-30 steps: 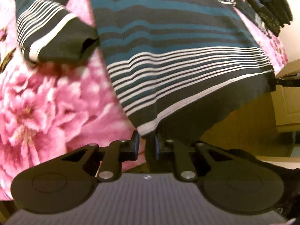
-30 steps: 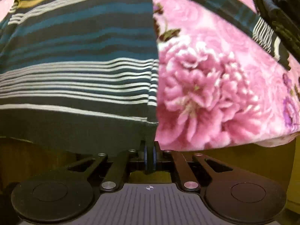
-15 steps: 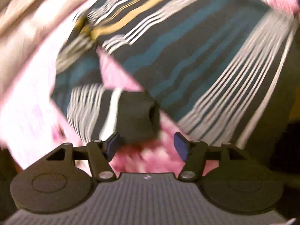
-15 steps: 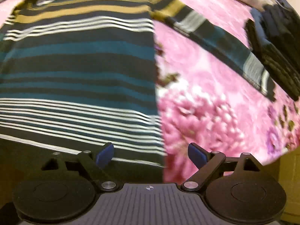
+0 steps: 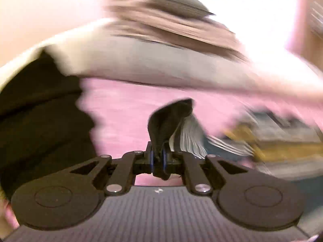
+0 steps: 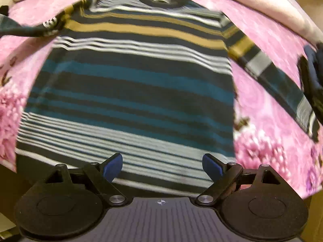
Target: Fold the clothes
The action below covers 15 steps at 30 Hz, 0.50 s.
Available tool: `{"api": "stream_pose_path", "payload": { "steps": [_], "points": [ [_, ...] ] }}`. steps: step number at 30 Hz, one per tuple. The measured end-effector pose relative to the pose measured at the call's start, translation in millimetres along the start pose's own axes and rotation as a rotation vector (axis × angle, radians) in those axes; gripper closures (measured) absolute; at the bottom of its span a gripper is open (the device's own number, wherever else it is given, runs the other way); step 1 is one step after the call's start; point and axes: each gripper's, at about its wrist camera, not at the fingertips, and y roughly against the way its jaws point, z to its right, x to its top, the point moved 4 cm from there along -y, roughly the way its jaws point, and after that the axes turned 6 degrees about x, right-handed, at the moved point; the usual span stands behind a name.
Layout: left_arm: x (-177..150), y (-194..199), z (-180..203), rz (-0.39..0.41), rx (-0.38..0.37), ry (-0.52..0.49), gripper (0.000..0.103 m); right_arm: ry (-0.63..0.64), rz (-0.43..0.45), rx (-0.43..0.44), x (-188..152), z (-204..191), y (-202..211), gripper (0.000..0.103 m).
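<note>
Sweater (image 6: 129, 92) lies flat, front up, on the pink floral blanket (image 6: 268, 155), collar (image 6: 161, 0) at the far end, hem at the near edge just ahead of the right tool (image 6: 162, 164). Stripes: dark, teal, white, with mustard bands across the chest. Its sleeve (image 6: 282, 84) on the right of the body runs out diagonally over the blanket, its end near a dark pile of clothes (image 6: 311, 80) at the frame edge. The other sleeve (image 6: 24, 30) stretches off to the left of the body, lifted off the blanket.

Right tool: fingers wide apart, blue pads (image 6: 113, 166) bare, holding nothing, over the hem.

Left tool (image 5: 158, 158): clamped together on the dark cuff (image 5: 169, 121) of a sleeve; white-striped fabric trails from the cuff to the right. That view is heavily motion-blurred. Behind the cuff: pink blanket (image 5: 125, 109), a grey-beige bedding mass (image 5: 151, 60) further back, a dark blurred shape (image 5: 40, 111) to the left, can't tell what it is.
</note>
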Motion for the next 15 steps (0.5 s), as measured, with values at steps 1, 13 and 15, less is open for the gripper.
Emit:
{"api": "stream_pose_path", "payload": {
  "steps": [1, 13, 15],
  "points": [
    [1, -6, -16, -0.02, 0.053, 0.03, 0.102, 0.014, 0.011, 0.003, 6, -8, 0, 0.014],
    [-60, -28, -57, -0.268, 0.058, 0.098, 0.08, 0.059, 0.049, 0.018, 37, -56, 13, 0.014],
    [-64, -25, -41, -0.273, 0.012, 0.052, 0.074, 0.047, 0.048, 0.018, 36, -55, 16, 0.014]
  ]
}}
